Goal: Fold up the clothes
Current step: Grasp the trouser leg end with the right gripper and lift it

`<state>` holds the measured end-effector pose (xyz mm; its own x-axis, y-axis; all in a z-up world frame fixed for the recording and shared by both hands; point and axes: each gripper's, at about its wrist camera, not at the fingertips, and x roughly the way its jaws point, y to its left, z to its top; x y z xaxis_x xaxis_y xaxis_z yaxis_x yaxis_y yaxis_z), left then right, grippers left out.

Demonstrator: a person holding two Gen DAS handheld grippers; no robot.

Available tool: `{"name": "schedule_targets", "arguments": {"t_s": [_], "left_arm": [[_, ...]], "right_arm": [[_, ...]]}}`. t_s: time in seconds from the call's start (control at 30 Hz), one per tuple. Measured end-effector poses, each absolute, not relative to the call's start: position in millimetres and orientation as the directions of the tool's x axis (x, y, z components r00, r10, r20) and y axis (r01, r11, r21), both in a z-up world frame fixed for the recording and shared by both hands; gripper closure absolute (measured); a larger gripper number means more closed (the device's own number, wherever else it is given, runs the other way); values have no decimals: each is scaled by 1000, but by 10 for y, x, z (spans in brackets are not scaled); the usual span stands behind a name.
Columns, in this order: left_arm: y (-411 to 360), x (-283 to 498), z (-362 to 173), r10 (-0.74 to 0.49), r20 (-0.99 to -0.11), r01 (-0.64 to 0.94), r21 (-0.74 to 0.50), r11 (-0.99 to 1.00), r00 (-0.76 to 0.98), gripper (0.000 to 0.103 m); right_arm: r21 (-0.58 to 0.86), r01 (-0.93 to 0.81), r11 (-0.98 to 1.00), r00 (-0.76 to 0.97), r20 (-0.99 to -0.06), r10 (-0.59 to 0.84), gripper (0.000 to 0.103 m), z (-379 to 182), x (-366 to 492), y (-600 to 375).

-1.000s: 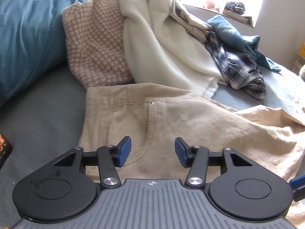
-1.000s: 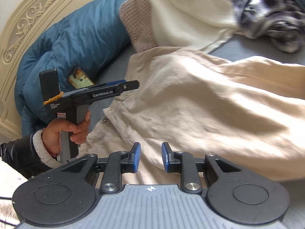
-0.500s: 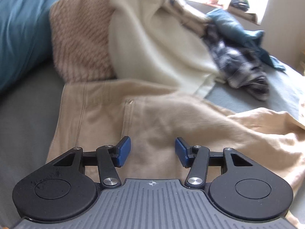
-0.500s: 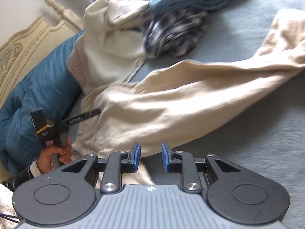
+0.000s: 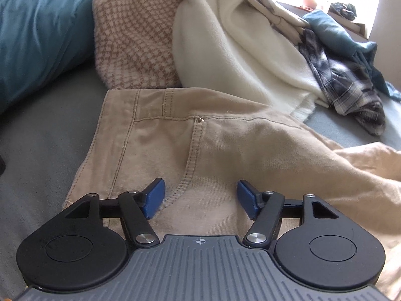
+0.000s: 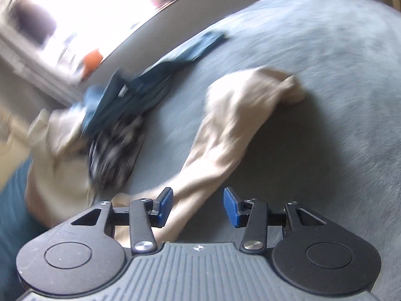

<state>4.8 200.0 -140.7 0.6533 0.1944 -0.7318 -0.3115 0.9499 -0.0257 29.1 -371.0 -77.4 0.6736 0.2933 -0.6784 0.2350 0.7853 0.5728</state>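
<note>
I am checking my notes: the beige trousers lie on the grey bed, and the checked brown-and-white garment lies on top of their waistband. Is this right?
Not quite. In the left wrist view the checked garment lies beyond the waistband of the beige trousers, beside it, not on top. The trousers do lie on the grey bed.

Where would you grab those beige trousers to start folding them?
Probably the waistband of the beige trousers, coming from the bare sheet side at the left of the left wrist view. It lies flat, its stitched edge exposed; the far side butts the clothes pile.
</note>
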Motion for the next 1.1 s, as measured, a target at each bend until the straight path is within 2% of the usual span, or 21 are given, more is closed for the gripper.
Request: {"name": "schedule_targets", "arguments": {"t_s": [0.23, 0.33, 0.4, 0.47, 0.63, 0.77, 1.1], "left_arm": [[2009, 32, -1432, 200, -724, -306, -16, 952, 660, 31], [2010, 33, -1440, 200, -722, -300, -11, 954, 662, 29], [2014, 30, -1443, 200, -721, -297, -9, 955, 664, 29], [2015, 30, -1450, 201, -718, -297, -9, 955, 666, 27], [1989, 45, -1470, 211, -712, -297, 3, 955, 670, 24], [1997, 45, -1472, 209, -709, -297, 0, 955, 673, 23], [2012, 38, -1456, 207, -708, -303, -9, 953, 675, 23]], "right_arm": [[622, 391, 678, 693, -684, 228, 55, -1128, 747, -4137], [668, 399, 628, 730, -646, 223, 64, -1204, 800, -4247], [693, 369, 619, 765, -605, 220, 69, -1160, 789, -4267], [710, 333, 620, 790, -569, 228, 77, -1099, 779, -4257], [707, 286, 647, 827, -523, 206, 85, -928, 777, -4198], [706, 239, 667, 867, -465, 182, 96, -715, 716, -4144], [652, 163, 740, 929, -354, 107, 98, -90, 357, -4060]]}}
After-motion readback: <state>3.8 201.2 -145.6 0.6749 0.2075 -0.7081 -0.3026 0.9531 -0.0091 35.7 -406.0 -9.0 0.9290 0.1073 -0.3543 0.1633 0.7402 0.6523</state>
